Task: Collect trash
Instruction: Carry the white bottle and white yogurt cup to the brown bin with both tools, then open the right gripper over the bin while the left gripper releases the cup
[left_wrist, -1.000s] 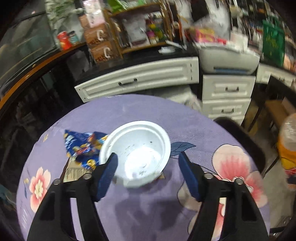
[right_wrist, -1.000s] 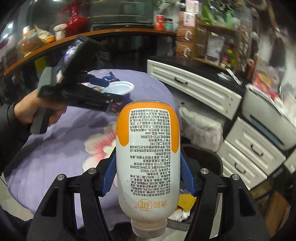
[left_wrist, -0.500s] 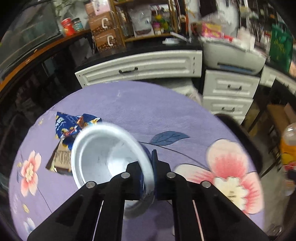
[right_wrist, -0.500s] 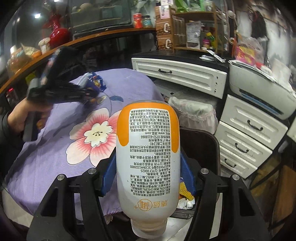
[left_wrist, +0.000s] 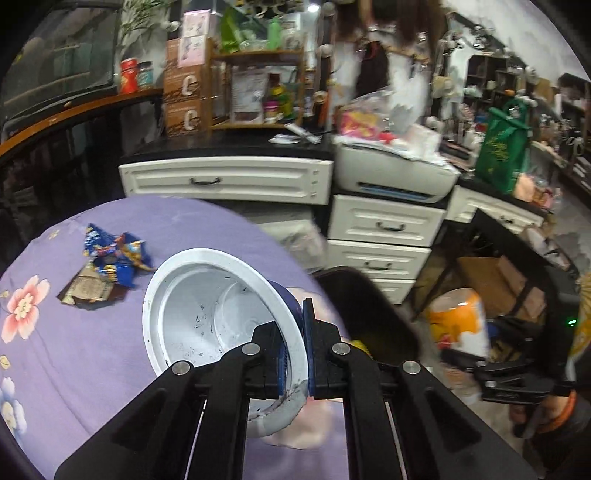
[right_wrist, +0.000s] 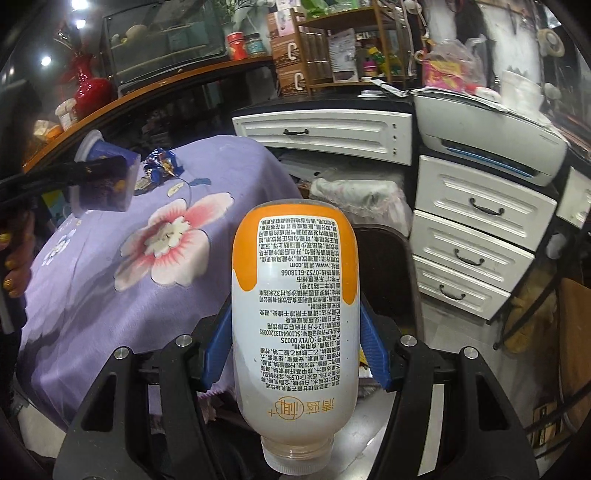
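My left gripper (left_wrist: 295, 325) is shut on the wall of a white paper cup (left_wrist: 207, 314) with a blue outside. The cup hangs tilted above the purple flowered tablecloth (left_wrist: 74, 350), its mouth facing the camera. A crumpled blue snack wrapper (left_wrist: 110, 254) lies on the cloth at the far left, on a brown wrapper. My right gripper (right_wrist: 295, 350) is shut on a white and orange plastic bottle (right_wrist: 295, 295), held neck toward the camera over a black trash bin (right_wrist: 388, 266). From the right wrist, the cup (right_wrist: 103, 181) hangs in the left gripper at far left. The bin (left_wrist: 369, 306) stands at the table's right edge.
White drawer units (left_wrist: 380, 243) and a grey printer (left_wrist: 395, 173) stand behind the bin. A cardboard box (left_wrist: 495, 280) sits on the floor under a black frame at right. A pale plastic bag (right_wrist: 362, 199) lies between the table and the drawers.
My left gripper closed on the cup's wall, lifted it off the cloth and carried it right toward the bin. The right gripper sank with the bottle, closer over the bin.
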